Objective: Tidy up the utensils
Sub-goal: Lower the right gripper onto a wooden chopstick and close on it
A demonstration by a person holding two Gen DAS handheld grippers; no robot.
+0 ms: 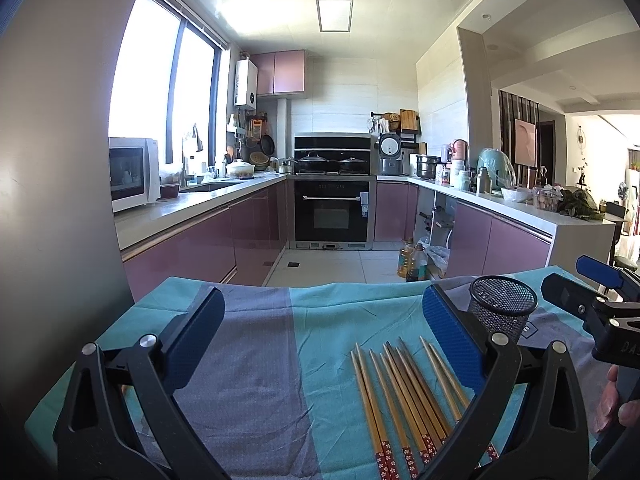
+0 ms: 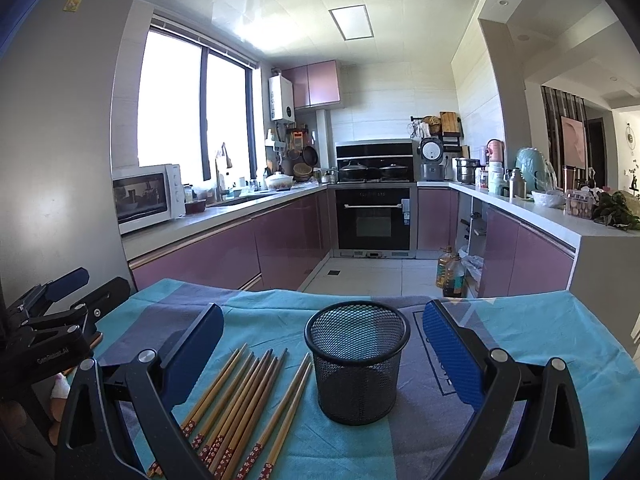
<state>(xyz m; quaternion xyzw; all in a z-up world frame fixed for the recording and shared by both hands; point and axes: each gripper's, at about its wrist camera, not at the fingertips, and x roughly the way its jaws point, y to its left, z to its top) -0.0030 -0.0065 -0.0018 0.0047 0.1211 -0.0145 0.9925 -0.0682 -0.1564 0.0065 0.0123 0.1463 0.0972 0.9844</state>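
Several wooden chopsticks (image 1: 404, 392) with red patterned ends lie side by side on a teal and grey cloth (image 1: 256, 380). A black mesh cup (image 1: 502, 310) stands upright just right of them. My left gripper (image 1: 320, 328) hovers open over the cloth, its right finger beside the chopsticks. In the right wrist view the chopsticks (image 2: 244, 404) lie left of the mesh cup (image 2: 358, 360), which stands empty between the open fingers of my right gripper (image 2: 324, 344). The other gripper shows at the frame edge in each view: the right one (image 1: 600, 292) and the left one (image 2: 60, 300).
The cloth-covered table (image 2: 540, 332) ends at a tiled floor with oil bottles (image 2: 450, 272). Beyond is a kitchen with purple cabinets (image 2: 224, 256), an oven (image 2: 374, 218) and a microwave (image 1: 130, 172). A grey fridge wall (image 1: 52, 160) stands close on the left. A hand (image 1: 614, 404) shows at right.
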